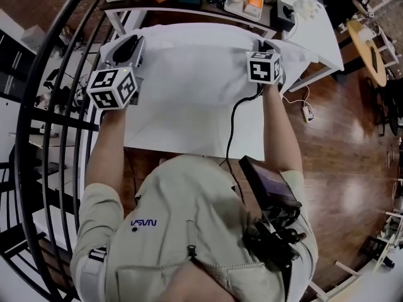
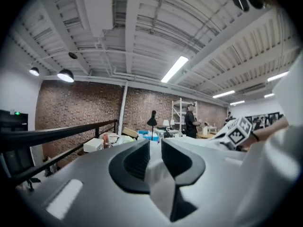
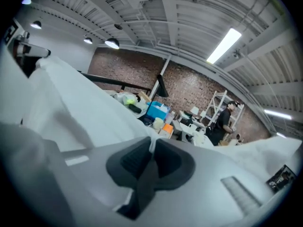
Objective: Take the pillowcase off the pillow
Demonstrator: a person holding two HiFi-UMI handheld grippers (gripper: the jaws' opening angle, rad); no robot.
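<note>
A person (image 1: 189,231) in a khaki top stands at a white table (image 1: 322,38) w/ a gripper in each hand, the white pillowcase (image 1: 189,87) spread wide btwn them. Its long axis runs side to side, from one set of fingers to the other, w/ the short ends at the grippers and the near long edge by the person's front. L gripper (image 2: 155,144): fingers (image 2: 135,162) slightly apart, a fold of the cloth lying in the gap, not visibly pinched. R gripper (image 3: 151,144): fingers (image 3: 134,162) clenched on a thin edge of the same cloth, which billows up just inboard of them. Whether the pillow is inside the case can't be told; only one white bulk shows. Beyond the fingertips, amid clutter, an orange block (image 1: 253,3) sits in a white tray (image 1: 234,11), and a blue bin (image 3: 156,111) stands near it, contents too small to make out.
</note>
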